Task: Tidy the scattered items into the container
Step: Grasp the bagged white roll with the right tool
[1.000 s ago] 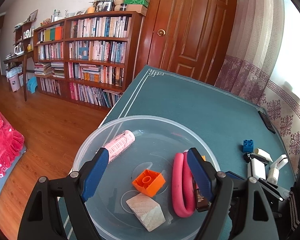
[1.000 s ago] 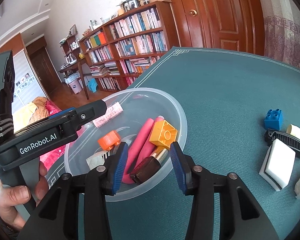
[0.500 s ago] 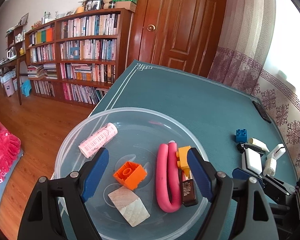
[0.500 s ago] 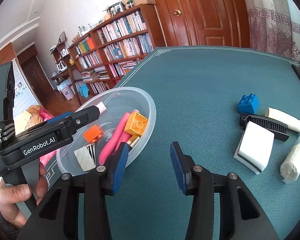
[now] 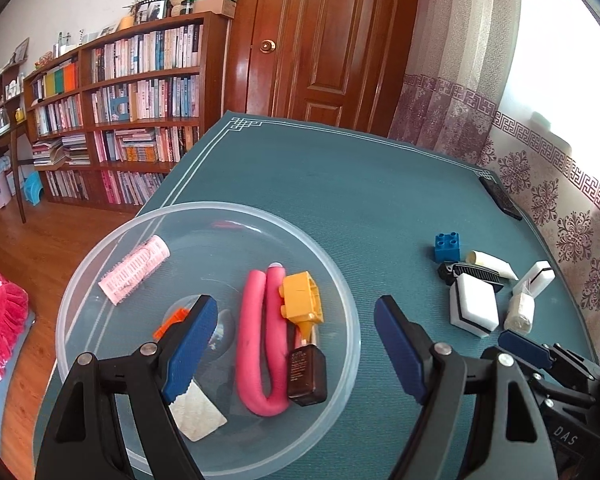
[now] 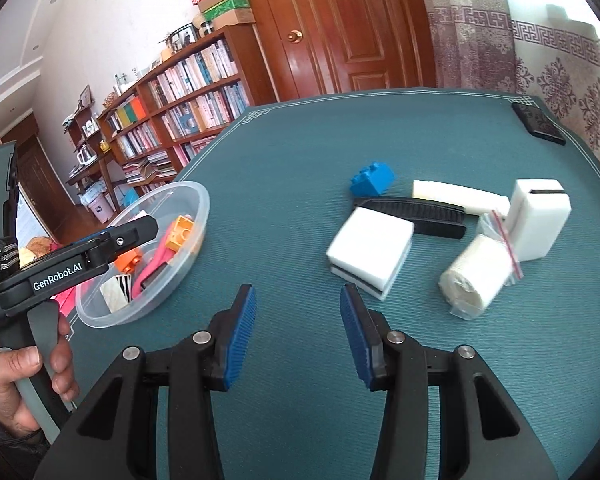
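Below the left hand-held gripper (image 5: 290, 338), whose blue pads are spread and hold nothing, sits the clear plastic bowl (image 5: 100, 256) on the teal desk (image 5: 340, 184). Inside it lie a pink hair roller (image 5: 134, 270), a bent pink foam curler (image 5: 256, 336), a yellow building block (image 5: 302, 296), a dark brown bottle (image 5: 306, 376), an orange block (image 5: 172, 320) partly hidden by the left pad, and a pale wooden block (image 5: 196, 414).

Ahead of the right hand-held gripper (image 6: 298, 332), also spread and empty, the loose items lie in a cluster on the desk: a white sponge (image 6: 370, 250) nearest, a black brush (image 6: 416, 214) behind it, a blue block (image 6: 374, 180) farther off, a bagged white roll (image 6: 476, 274) to the right, a white box (image 6: 538, 218) beside that, and a cream tube (image 6: 456, 196). To this gripper's left, a hand (image 6: 24, 384) grips the other tool's handle.
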